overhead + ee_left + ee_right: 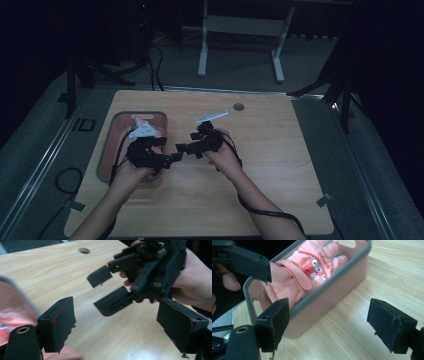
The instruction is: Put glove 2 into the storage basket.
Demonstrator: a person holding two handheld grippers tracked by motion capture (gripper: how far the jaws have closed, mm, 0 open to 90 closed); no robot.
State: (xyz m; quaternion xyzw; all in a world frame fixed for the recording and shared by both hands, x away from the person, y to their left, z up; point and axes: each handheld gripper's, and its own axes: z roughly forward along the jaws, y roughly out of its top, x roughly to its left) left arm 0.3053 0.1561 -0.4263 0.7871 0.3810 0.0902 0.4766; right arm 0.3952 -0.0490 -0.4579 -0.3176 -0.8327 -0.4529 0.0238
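Both grippers, left gripper (172, 159) and right gripper (182, 148), hang with jaws apart and empty. Far left, the pink glove (304, 270) already lies inside the pink bin (332, 293); little seems left.

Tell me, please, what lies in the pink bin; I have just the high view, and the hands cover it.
Observer: A pink glove with a cartoon print lies in the pink bin, per the right gripper view.
Operator: Is the right hand-held gripper holding anything?
Observer: No; the right hand-held gripper has its jaws wide apart with bare table between them.
Operator: And the left one?
Observer: The left hand-held gripper is open too, pointing toward the right one, nothing between its jaws.
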